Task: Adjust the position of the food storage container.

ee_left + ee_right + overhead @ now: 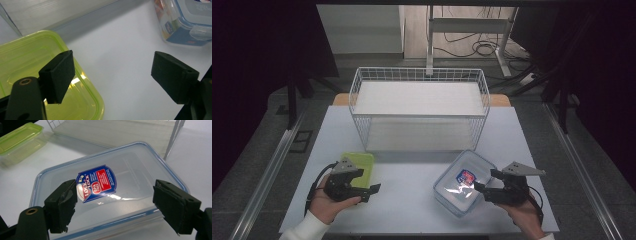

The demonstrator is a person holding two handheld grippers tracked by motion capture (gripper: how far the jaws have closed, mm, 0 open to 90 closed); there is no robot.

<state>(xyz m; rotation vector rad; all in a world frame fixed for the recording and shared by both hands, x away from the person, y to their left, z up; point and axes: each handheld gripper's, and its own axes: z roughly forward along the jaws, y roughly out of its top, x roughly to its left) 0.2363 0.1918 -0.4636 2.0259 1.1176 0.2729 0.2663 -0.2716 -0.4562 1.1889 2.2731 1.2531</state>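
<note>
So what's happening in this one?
A person at a white table holds a gripper in each hand. The left gripper is open beside a green container; the right gripper is open over a clear blue-rimmed container. Neither is gripped yet. A white wire basket stands behind them.

Both grippers low and wide open, one in each hand.

The left gripper (pixel 373 190) sits in the person's left hand (pixel 328 205), white sleeve (pixel 307 229) showing at the wrist, jaws pointing toward the middle of the table and spread well apart with nothing between the pads (pixel 58 75). The right gripper (pixel 478 188) is held by the right hand (pixel 524 216), jaws pointing left toward its partner, also parted wide and gripping nothing; its pads (pixel 62 203) look frayed at the edges. A grey three-cornered plate tops each one.
</note>
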